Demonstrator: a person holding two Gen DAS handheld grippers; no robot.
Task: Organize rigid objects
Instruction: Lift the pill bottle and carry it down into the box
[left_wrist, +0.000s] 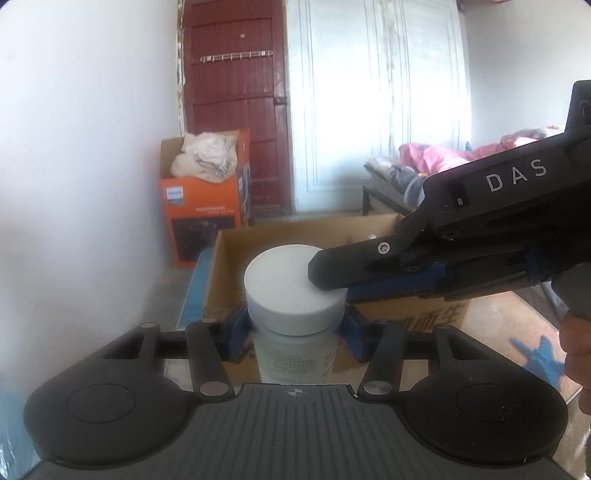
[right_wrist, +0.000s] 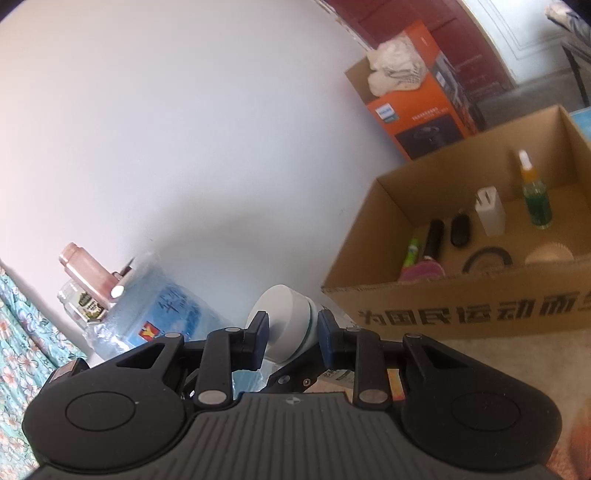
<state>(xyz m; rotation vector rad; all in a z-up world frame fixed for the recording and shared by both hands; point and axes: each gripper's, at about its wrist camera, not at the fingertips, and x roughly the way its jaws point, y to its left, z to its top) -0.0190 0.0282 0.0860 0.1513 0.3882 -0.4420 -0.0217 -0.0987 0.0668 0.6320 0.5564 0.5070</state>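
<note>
Both sets of your fingers pinch one white jar (left_wrist: 295, 321): the left gripper (left_wrist: 295, 325) clamps its body just below the lid (left_wrist: 291, 280), the right gripper (right_wrist: 291, 328) clamps the lid's rim, near the cardboard box (right_wrist: 461, 314).

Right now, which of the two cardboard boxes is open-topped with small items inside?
The plain brown cardboard box with black lettering; the orange printed box holds only white cloth.

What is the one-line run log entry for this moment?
left tongs: shut on white-lidded plastic jar body | right tongs: shut on jar lid | brown cardboard box: behind
</note>
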